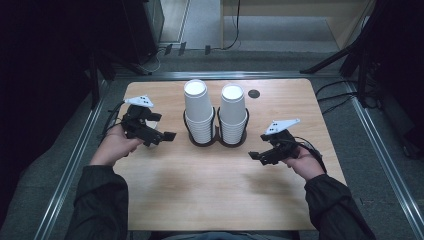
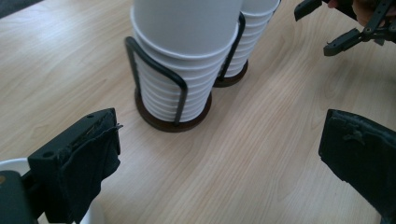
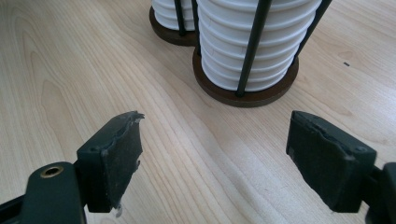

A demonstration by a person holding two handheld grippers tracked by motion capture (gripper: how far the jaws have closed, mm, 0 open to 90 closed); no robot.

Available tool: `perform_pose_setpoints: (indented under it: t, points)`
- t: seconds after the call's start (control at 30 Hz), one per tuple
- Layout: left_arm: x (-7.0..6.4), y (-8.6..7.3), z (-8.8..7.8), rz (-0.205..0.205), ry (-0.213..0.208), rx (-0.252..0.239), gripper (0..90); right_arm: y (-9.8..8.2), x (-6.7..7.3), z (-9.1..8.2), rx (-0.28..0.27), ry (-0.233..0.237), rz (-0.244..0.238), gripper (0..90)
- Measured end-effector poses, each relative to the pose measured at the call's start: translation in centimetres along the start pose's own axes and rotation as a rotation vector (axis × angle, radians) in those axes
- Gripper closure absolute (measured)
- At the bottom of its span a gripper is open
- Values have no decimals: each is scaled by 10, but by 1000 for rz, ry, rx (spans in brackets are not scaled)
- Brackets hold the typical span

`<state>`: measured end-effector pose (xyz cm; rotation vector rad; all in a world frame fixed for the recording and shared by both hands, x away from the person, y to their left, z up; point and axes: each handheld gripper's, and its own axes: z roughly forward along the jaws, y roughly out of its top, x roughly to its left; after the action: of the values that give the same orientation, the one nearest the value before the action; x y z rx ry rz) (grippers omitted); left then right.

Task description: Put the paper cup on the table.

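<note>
While both hands sit low over the wooden table [image 1: 165,185], the two stacks of white paper cups stand side by side near its far middle, each in a black wire holder on a round dark base. The left cup stack [image 1: 198,112] rises a touch taller than the right cup stack [image 1: 233,114], and their holders touch at the base.

Left gripper [image 1: 169,136] points in at the left stack from the side, jaws wide apart, nothing between them (bare wood in its own view, with the left holder [image 2: 159,74] just ahead). It stands near that stack, not touching it.

Right gripper [image 1: 253,156] mirrors it on the other flank, aimed at the right stack, jaws spread with only tabletop between the pads. From its own view the right holder [image 3: 254,46] stands close in front, clear of the jaws.
</note>
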<state>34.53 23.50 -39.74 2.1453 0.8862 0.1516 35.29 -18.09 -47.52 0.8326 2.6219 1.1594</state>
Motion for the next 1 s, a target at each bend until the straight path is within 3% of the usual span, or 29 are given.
perform_pose_setpoints:
  t: [0.2, 0.4, 0.5, 0.67, 0.83, 1.0]
  points:
    - [-14, -2, 21, 29, 46, 30, 0, 2, -1, -1, -3, -2, -3, 185]
    - [-24, -9, 36, 11, 76, 5, 0, 3, -1, 0, -5, 4, -8, 186]
    - [-29, -14, 44, 20, 71, 6, 0, 4, -1, 1, -4, 4, -11, 186]
    - [-37, -21, 61, 28, 52, 48, 0, 8, 0, 2, -11, 13, -20, 186]
    - [-46, -28, 74, 69, 87, 47, 0, 11, 0, 5, -12, 24, -28, 186]
    - [-53, -30, 89, 52, 55, 71, 0, 12, 2, 8, -3, 32, -32, 186]
